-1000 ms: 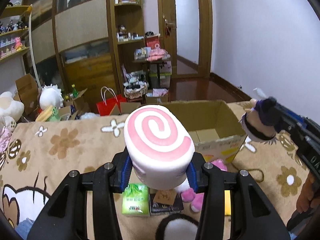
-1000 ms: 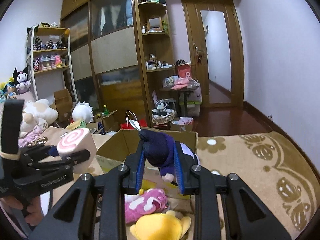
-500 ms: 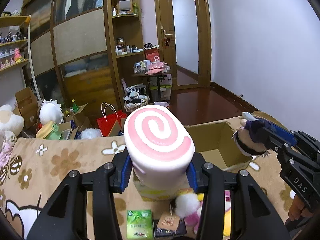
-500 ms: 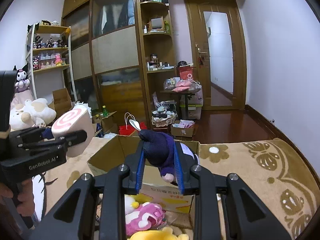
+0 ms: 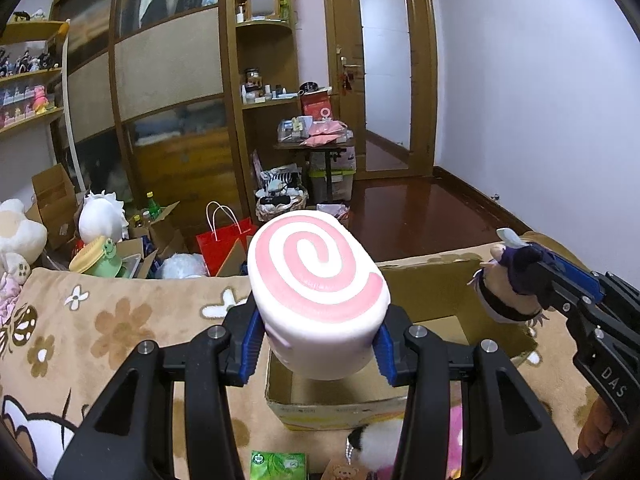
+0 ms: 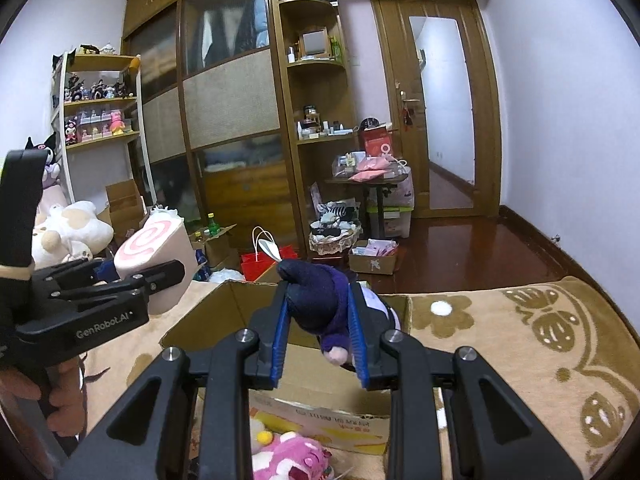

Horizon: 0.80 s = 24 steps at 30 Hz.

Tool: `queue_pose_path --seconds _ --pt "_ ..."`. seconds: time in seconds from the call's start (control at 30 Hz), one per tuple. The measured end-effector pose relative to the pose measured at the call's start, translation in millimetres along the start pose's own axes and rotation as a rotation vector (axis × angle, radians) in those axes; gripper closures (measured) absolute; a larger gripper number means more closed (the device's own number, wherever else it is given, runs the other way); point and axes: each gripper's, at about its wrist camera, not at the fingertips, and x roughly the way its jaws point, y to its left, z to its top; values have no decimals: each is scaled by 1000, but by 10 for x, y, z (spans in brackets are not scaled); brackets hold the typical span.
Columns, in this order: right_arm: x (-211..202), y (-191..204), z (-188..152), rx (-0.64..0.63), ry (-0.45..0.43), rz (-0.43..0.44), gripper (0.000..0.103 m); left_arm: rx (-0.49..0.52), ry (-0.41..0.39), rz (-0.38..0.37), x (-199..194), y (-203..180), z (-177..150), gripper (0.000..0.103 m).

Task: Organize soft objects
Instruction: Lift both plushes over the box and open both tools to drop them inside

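Cardboard box point(image 5: 436, 292): one; left gripper point(image 5: 318, 346) pinches one swirl plush point(image 5: 316, 280), right gripper point(image 6: 318, 338) one purple doll point(image 6: 320, 300).

Cardboard box point(image 5: 436, 292) floor largely hidden behind the swirl plush point(image 5: 316, 300), green packet point(image 5: 278, 466) cut off at the lower edge of the frame, pink plush point(image 6: 288, 458) cropped at the bottom edge, shelf figurines point(image 6: 96, 88) at upper left too small to identify

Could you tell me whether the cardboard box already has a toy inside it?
No, the box shows only bare cardboard inside; both toys are held above it.
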Motion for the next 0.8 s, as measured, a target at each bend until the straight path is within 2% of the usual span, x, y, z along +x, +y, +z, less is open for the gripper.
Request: queue_pose_path --seconds 0.37,0.63,0.8 --pt "201 -102 -44 37 13 22 75 17 44 -18 281 -108 -63 57" --pt "283 -192 -126 76 39 42 74 18 134 -69 517 -156 -176 57" --pt "337 -190 -186 80 62 59 74 21 176 -64 621 -150 -243 56"
